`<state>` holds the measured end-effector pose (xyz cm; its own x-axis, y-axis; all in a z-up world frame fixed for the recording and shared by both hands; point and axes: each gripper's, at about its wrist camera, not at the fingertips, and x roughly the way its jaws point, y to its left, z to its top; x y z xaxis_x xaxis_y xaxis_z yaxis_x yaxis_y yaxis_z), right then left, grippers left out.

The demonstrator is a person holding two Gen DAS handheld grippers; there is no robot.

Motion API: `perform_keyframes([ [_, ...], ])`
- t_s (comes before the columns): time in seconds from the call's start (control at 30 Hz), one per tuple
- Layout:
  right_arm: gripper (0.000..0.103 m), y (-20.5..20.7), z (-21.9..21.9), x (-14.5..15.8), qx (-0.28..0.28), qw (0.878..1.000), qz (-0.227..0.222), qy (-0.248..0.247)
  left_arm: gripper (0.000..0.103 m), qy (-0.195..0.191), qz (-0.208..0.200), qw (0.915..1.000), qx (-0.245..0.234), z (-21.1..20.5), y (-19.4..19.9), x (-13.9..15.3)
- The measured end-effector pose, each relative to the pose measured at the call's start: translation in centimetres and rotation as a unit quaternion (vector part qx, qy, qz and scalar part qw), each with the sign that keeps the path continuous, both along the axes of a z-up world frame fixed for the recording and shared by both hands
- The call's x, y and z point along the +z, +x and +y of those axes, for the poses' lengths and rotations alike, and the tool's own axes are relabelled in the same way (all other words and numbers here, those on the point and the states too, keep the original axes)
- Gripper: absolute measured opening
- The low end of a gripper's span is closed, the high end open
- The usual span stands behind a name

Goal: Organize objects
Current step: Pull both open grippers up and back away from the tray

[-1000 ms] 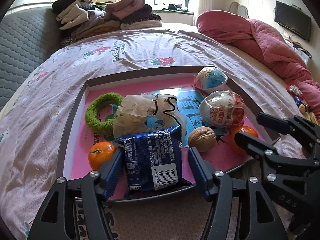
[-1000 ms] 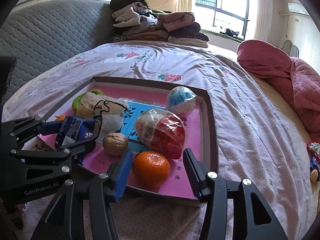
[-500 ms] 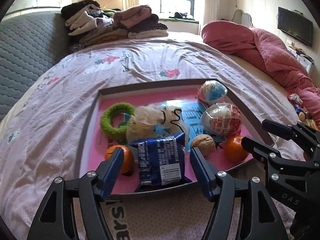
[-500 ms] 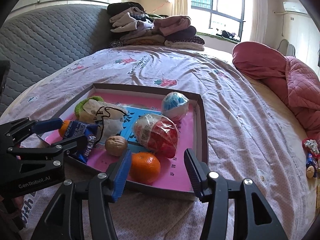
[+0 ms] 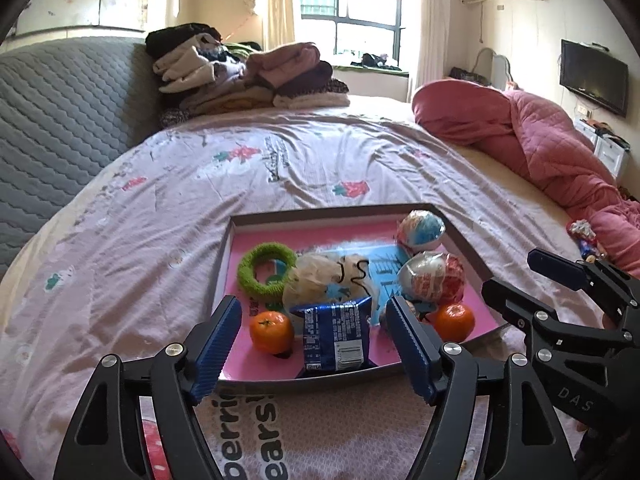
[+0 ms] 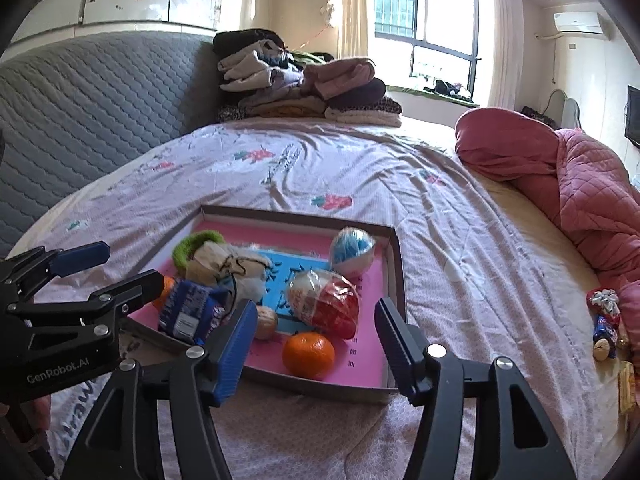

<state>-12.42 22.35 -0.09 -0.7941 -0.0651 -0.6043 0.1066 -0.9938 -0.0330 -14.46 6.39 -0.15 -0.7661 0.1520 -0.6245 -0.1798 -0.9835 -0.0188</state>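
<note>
My left gripper (image 5: 314, 344) and right gripper (image 6: 316, 344) are opening, empty; the blue packet (image 5: 335, 338) lies just beyond my left, long axis pointing away.

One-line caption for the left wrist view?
Left gripper, jaws opening and empty, above a tray holding a blue snack packet and tangerines on a bed.

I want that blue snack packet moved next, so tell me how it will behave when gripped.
The blue snack packet looks like thin crinkled film, so it will probably give and crumple under the pads. It seems light for its size. Its glossy wrapper may slip. It lies flat in the tray, so rolling is unlikely.
</note>
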Motion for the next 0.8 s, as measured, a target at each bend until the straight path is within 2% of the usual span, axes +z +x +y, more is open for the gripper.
perform_keyframes([
  [0.47, 0.068, 1.6, -0.3, 5.0, -0.009, 0.999, 0.043, -0.001, 0.077, 0.002, 0.047, 0.9987, 0.019, -1.0, 3.1, 5.5],
  [0.6, 0.074, 2.4, -0.3, 6.4, -0.009, 0.999, 0.052, -0.002, 0.078, 0.001, 0.06, 0.9979, 0.025, -1.2, 4.3, 7.0],
  [0.8, 0.075, 3.9, -0.4, 8.4, -0.007, 0.997, 0.071, 0.0, 0.078, -0.004, 0.079, 0.9964, 0.029, -1.3, 6.0, 8.9],
])
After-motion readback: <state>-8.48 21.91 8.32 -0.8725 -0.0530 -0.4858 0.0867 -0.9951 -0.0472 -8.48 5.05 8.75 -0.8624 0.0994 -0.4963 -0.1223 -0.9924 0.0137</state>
